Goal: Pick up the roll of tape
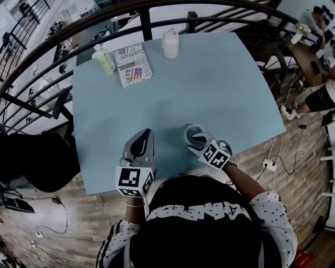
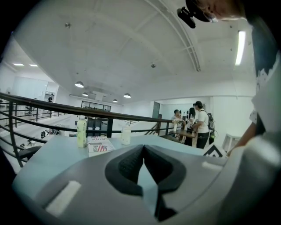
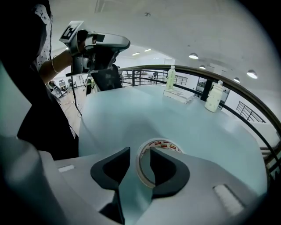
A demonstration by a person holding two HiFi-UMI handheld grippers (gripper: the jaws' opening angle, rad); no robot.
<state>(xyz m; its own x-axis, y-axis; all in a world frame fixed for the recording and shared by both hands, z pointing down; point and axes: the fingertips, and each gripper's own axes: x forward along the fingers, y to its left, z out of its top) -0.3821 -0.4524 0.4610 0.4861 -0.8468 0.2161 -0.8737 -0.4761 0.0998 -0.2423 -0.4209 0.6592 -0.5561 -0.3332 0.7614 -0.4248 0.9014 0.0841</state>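
Observation:
The roll of tape (image 1: 191, 131) lies flat on the pale blue table (image 1: 209, 84) near its front edge; in the right gripper view it shows as a whitish ring with a red-printed core (image 3: 163, 144). My right gripper (image 1: 199, 140) tilts down over it, open. Its jaws (image 3: 139, 154) straddle the roll's near wall, one finger (image 3: 167, 165) inside the ring and the other (image 3: 115, 165) outside, with a gap left on the outer side. My left gripper (image 1: 144, 137) hovers to the left of the roll, shut and empty (image 2: 143, 148).
At the table's far side stand a green bottle (image 1: 104, 58), a white bottle (image 1: 170, 43) and a printed booklet (image 1: 133, 64). A black railing (image 1: 157, 8) curves round behind the table. Several people stand at another table (image 2: 193, 125) in the distance.

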